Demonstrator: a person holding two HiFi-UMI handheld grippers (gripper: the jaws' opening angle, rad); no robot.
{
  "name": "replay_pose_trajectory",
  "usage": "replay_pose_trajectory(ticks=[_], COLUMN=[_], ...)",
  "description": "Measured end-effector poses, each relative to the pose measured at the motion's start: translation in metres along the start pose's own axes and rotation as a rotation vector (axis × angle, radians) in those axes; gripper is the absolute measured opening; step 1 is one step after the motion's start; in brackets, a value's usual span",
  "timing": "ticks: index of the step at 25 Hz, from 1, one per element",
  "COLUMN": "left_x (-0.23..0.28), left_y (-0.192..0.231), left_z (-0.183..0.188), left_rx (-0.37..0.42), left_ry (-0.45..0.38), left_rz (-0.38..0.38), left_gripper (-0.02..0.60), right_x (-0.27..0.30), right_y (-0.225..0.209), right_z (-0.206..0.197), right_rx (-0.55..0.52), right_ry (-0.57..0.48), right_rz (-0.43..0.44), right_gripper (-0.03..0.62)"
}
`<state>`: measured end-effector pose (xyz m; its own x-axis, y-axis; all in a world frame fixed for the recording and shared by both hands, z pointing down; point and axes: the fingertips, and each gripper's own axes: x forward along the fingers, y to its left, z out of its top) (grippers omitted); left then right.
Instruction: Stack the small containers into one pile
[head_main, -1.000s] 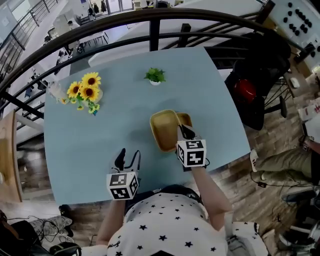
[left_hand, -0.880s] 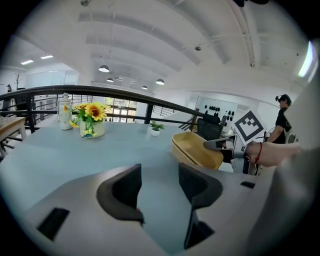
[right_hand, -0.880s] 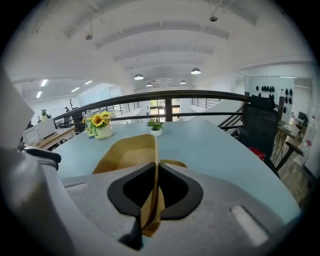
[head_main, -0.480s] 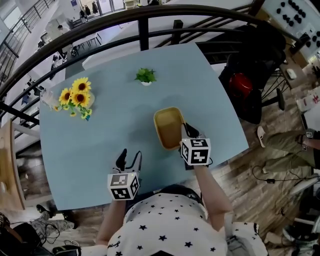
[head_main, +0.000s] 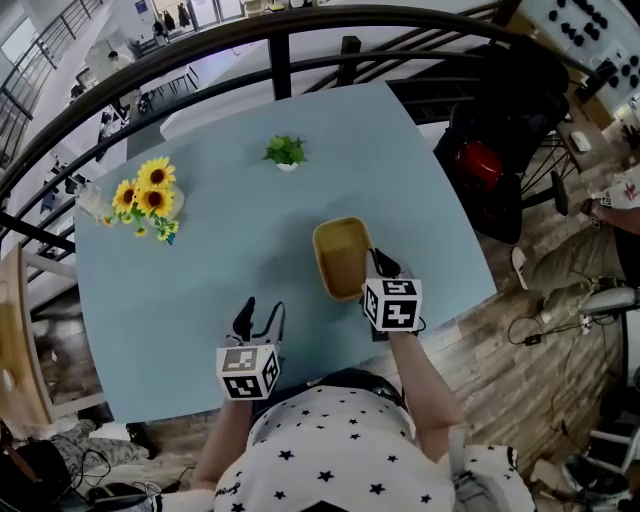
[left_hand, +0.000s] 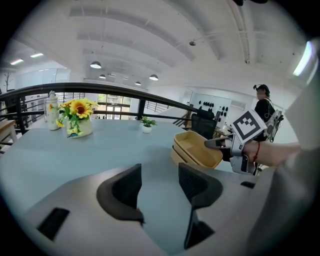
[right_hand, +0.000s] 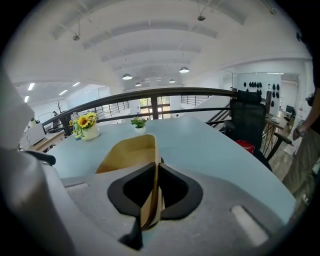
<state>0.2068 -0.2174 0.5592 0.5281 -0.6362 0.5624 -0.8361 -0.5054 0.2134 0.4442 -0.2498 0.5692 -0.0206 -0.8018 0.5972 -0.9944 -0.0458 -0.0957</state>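
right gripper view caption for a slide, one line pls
Right gripper shut on the rim of the nested tan containers, blue table beyond.

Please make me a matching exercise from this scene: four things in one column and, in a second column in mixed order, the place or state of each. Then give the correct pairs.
Column one
1. left gripper
2. right gripper
3. sunflowers
4. small green plant

Column two
A. near the middle of the table's far edge
B. shut on the rim of the yellow containers
C. open, nothing between the jaws
D. near the table's left edge

Pairs: 1-C, 2-B, 3-D, 4-A
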Motion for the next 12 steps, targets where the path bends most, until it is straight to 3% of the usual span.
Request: replay_pose_trajectory(ticks=[12], left_x=[-0.002], left_y=[0.006], left_z=[-0.003], left_rx=[0.001], left_ry=[0.011], left_rz=[0.016], left_gripper=[0.227], right_x=[0.013], right_y=[-0.004], right_z=[-0.022], right_rx=[0.006], right_ry=[0.044], right_rz=[-0.021], right_gripper=[0.028])
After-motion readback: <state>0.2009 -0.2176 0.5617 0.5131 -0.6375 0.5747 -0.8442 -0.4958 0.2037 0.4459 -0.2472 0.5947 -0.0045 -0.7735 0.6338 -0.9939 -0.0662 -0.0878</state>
